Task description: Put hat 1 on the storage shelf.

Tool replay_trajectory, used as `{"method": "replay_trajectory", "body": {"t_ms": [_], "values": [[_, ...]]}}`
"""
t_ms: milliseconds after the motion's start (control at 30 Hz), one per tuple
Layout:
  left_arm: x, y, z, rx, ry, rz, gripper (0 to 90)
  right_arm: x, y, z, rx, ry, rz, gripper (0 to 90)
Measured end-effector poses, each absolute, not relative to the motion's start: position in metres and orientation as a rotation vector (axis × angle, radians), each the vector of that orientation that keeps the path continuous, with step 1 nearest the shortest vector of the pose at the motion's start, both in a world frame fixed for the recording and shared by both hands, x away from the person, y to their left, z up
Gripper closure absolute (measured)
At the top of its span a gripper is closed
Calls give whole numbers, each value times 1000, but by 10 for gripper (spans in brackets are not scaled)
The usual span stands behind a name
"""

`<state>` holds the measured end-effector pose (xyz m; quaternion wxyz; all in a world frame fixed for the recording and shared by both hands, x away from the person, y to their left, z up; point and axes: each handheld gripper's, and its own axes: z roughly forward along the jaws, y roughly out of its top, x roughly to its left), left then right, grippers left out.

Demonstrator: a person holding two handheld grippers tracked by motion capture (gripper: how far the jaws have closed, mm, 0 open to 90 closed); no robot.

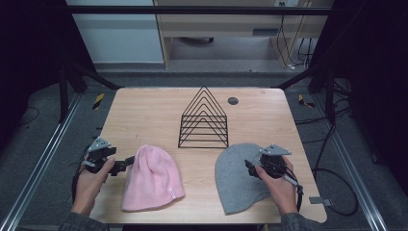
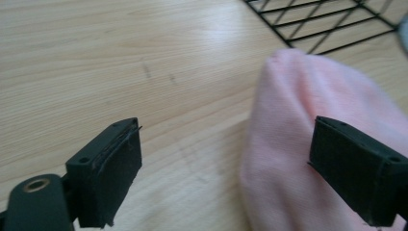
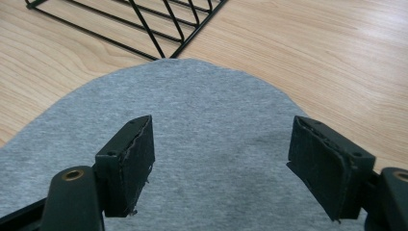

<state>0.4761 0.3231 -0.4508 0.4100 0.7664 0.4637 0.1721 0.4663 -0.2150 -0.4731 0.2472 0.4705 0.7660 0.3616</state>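
Observation:
A pink beanie (image 1: 151,178) lies flat on the wooden table's (image 1: 144,110) near left, a grey beanie (image 1: 238,175) on its near right. My left gripper (image 1: 126,162) sits just left of the pink beanie, jaws open. In the left gripper view the pink beanie (image 2: 308,139) reaches in between the jaws from the right, and the pads do not press on it. My right gripper (image 1: 249,166) hovers over the grey beanie's right part. Its jaws stand open above the grey cloth (image 3: 202,125), holding nothing.
A black wire rack (image 1: 204,120) shaped like nested triangles stands at mid-table behind both beanies; its base bars (image 3: 144,26) lie just past the grey beanie. A dark round grommet (image 1: 233,100) sits at the back. The table's right edge runs close to the right hand.

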Motion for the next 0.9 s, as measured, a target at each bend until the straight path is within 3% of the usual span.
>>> {"method": "replay_trajectory", "body": {"t_ms": [167, 400, 433, 467, 600, 667, 900], "values": [[481, 318, -439, 1979, 1100, 367, 120, 464, -220, -476, 1285, 2079, 947, 271], [511, 300, -415, 2091, 1098, 387, 125, 461, -227, -473, 1330, 2036, 979, 295], [517, 299, -412, 2111, 1095, 380, 139, 462, -227, -473, 1340, 2037, 973, 286], [517, 299, -412, 2111, 1095, 380, 210, 462, -227, -473, 1340, 2037, 973, 286], [529, 300, -412, 2141, 1102, 414, 211, 463, -228, -472, 1363, 2028, 969, 292], [531, 299, -414, 2146, 1106, 410, 251, 463, -228, -472, 1368, 2034, 974, 340], [531, 292, -420, 2145, 1067, 390, 319, 464, -225, -472, 1345, 2053, 955, 363]]}}
